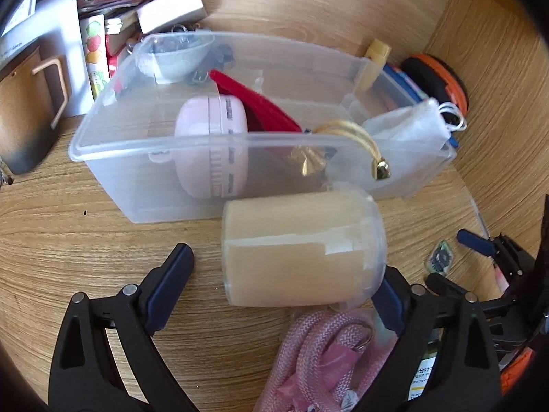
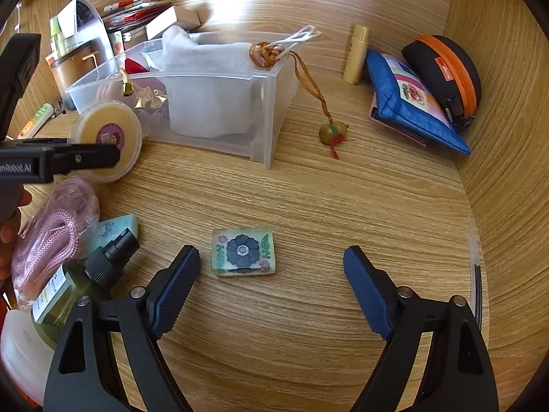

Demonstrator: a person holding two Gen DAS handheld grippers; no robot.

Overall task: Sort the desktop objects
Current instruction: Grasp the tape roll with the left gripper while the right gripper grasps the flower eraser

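Left tongs (image 1: 284, 274): one pair, spread wide; a single clear jar (image 1: 302, 250) with yellowish filling lies on its side between the pads, the right pad touching its domed end, the left pad apart from it. Jar sits just near of the bin.

One translucent bin (image 1: 164, 144), far centre of the worktop (image 1: 68, 219). Contents, left to right: one pale bowl (image 1: 175, 58), one pink round device (image 1: 212, 144), one red strap (image 1: 260, 103), two gold bells (image 1: 382, 171) on a cord, one white pouch (image 1: 405, 130).

One pink rope (image 1: 319, 350) in wrapping, near side, beside the left tongs.

Right tongs (image 2: 271, 274): one pair, spread wide and holding nothing. One square flower tile (image 2: 244, 254) lies flat on the worktop just right of the left pad, not touching.

Further right: one gourd charm (image 2: 331, 133) on an orange cord hanging from the bin; one yellow tube (image 2: 357, 54); one blue purse (image 2: 411, 103); one black-and-orange case (image 2: 446, 75), far right.
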